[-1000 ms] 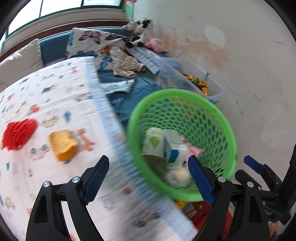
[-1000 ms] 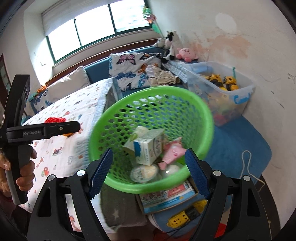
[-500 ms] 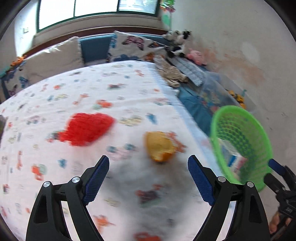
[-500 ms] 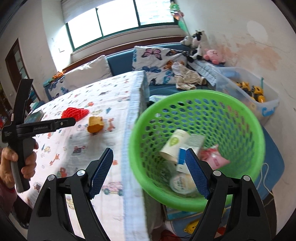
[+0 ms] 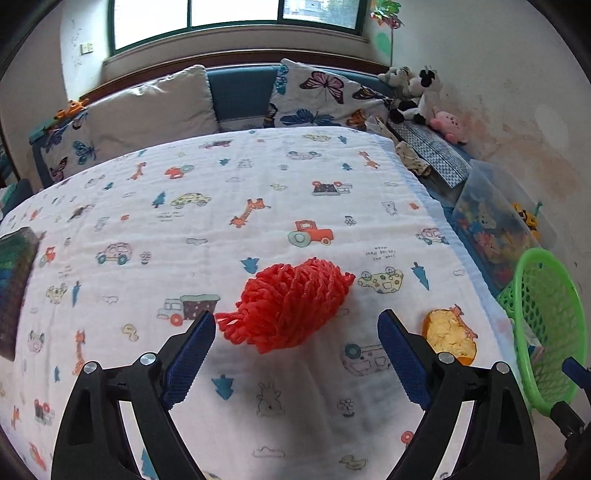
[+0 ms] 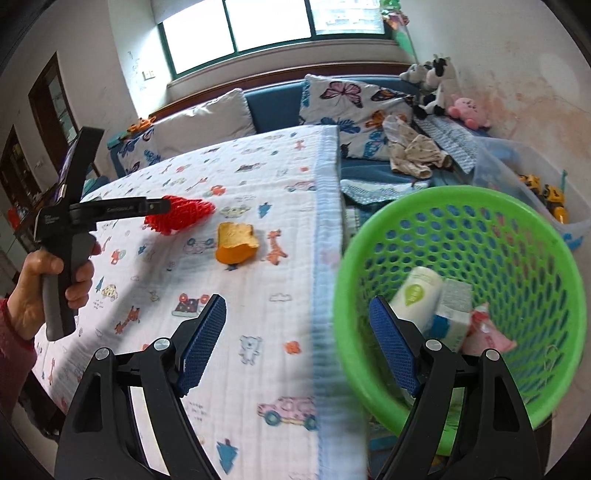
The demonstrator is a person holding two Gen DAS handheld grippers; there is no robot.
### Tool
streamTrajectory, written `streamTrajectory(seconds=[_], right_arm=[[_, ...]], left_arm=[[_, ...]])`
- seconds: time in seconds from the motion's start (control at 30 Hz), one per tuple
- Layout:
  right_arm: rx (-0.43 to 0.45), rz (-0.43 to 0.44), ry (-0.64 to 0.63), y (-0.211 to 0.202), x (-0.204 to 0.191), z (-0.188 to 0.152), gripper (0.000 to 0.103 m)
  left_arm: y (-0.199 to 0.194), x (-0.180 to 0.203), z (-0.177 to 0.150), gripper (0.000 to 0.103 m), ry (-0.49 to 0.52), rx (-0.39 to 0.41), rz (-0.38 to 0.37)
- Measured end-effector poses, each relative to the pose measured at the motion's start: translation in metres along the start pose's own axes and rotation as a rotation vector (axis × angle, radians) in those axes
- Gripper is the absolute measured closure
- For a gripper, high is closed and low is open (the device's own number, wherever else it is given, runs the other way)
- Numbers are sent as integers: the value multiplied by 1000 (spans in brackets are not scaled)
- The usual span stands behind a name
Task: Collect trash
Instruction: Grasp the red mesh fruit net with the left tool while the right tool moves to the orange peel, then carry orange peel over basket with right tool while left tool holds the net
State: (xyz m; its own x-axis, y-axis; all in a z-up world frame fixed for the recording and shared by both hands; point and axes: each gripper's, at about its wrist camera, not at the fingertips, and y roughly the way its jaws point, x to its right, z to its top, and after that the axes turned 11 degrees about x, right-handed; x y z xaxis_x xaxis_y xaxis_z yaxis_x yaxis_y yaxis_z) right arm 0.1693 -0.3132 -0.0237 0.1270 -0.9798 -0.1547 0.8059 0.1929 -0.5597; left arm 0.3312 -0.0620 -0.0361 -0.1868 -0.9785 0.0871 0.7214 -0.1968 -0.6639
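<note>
left gripper [image 5: 296, 354] wide, empty | right gripper [image 6: 297, 343] wide, empty | handle lettering [image 6: 120, 209] (illegible)

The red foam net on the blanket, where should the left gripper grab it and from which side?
Take the red foam net across its fat middle, coming down from above. It lies flat on the blanket, a soft squashy lump, and the open left gripper already frames it. Its frayed tail probably gives a poorer hold.

Daylight from the window [image 5: 236, 13]; fisheye-bent edges, blurred green basket [image 6: 461, 295].
</note>
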Motion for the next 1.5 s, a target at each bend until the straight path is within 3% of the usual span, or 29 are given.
streamTrajectory(seconds=[0.33,0.57,0.73,0.93,1.17,1.5], right_arm=[[-46,32,-25,36,-18,6,23],[-83,45,-46,65,-32,7,27],[-112,59,-50,87,-43,7,30],[-132,64,-61,113,-56,14,36],[-144,12,-98,134,-65,18,43],[-140,-32,-122,129,-67,15,57]], left_arm=[[29,-13,-4,18,-22,-39,-24],[38,-21,-3,37,-30,-28,-28],[41,-28,0,57,-42,-21,-41],[36,-32,0,66,-48,-3,-48],[23,-39,2,68,-63,19,-70],[3,-34,-1,68,-53,30,-106]])
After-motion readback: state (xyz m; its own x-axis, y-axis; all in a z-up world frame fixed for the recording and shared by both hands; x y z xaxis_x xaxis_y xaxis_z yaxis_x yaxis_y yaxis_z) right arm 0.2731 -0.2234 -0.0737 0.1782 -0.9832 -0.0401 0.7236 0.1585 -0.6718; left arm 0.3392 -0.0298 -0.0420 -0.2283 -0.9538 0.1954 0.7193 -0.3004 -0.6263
